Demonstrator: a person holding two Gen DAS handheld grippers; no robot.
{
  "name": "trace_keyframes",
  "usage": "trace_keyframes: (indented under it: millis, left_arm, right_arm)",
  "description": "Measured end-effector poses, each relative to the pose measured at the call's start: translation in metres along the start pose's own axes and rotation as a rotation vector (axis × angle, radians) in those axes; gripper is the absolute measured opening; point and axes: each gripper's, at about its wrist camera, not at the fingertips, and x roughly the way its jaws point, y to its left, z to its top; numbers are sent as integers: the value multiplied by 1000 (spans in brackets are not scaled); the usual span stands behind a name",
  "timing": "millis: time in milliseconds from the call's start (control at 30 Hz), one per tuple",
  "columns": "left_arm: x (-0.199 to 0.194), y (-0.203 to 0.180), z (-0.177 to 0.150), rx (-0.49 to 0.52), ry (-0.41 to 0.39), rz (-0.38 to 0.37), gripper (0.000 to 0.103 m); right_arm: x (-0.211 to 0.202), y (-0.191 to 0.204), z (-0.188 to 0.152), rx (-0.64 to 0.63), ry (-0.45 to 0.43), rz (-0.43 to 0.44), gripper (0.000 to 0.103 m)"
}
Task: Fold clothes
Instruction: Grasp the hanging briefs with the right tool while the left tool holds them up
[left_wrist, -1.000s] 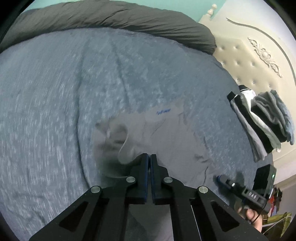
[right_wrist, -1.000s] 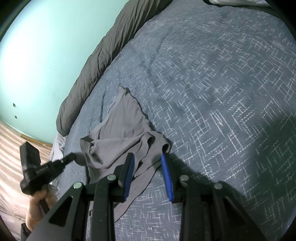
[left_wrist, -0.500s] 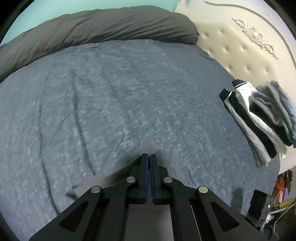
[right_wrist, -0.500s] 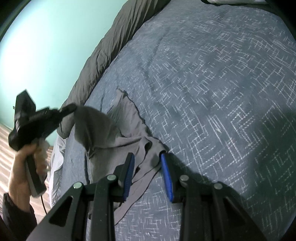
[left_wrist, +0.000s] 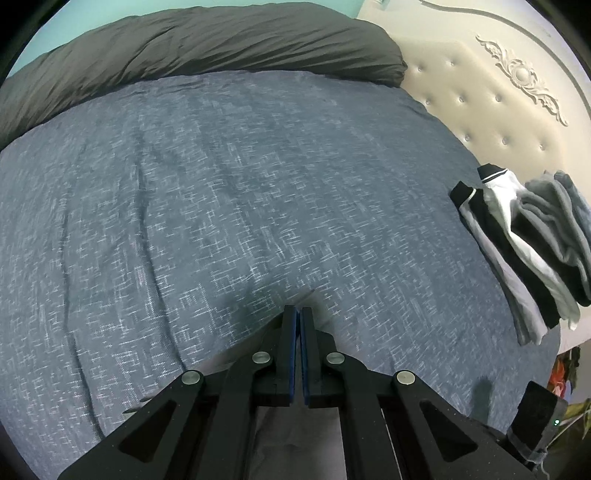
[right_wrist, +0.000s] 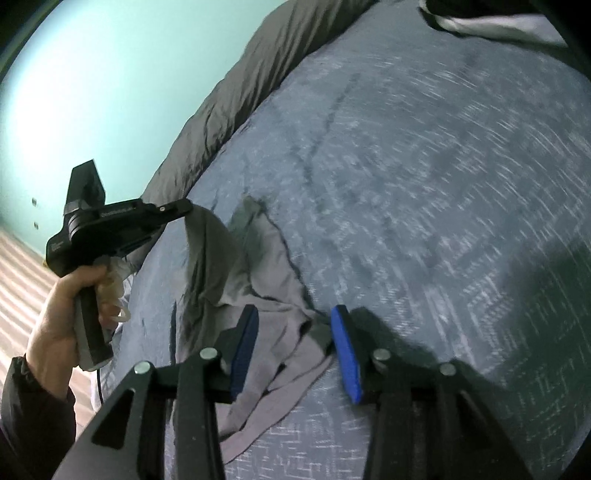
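Holding the left gripper by its pistol handle, your left hand is sitting low at the bed's edge, wrist bent and dark sleeve showing below it, with the tool angling out over the blue bedspread. Its jaws are pressing fully together on a corner of the grey garment, and you are lifting that corner so the cloth is rising in a peak from the bed. In the left wrist view the same pinched fingers are pointing steeply down at the bedspread, grey fabric showing beneath them.

You are keeping the right gripper tilted down over the garment's crumpled near end. Its jaws are opening, blue pads standing apart either side of the fabric; the cloth is lying between them on the bedspread, and neither pad is pressing on it.

The rest of the garment is lying crumpled on the bedspread. A stack of folded clothes is resting near the tufted headboard, well apart, and a dark grey duvet is lying rolled along the far side.
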Motion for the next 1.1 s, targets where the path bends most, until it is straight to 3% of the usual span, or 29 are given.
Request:
trace_keyframes:
  millis: [133,267,433,600,667,733,1100]
  left_arm:
    - [-6,3,-1,2,-9,-8,1]
    - [-9,4,-2,9,-13,-16,1]
    - [-10,7,-3,13,-17,-24,1]
    - [-9,11,-4,11,-19,-26,1]
    - [-9,12,-5,9,-21,-25,1]
    - [-9,14,-5,7,-21,-22,1]
    - [-11,12,-1,-1,-33,-8,1]
  right_arm:
    - [10,20,-2,-85,19,-37,42]
    - [24,22,-8,-85,68,-89,42]
    - [29,22,-9,-105,61,-123,42]
    - [35,21,-9,-121,65,-139,24]
    - [36,21,-8,-121,63,-140,9]
    - [34,22,-8,-129,56,-149,4]
    - [5,22,-9,-119,-15,-123,1]
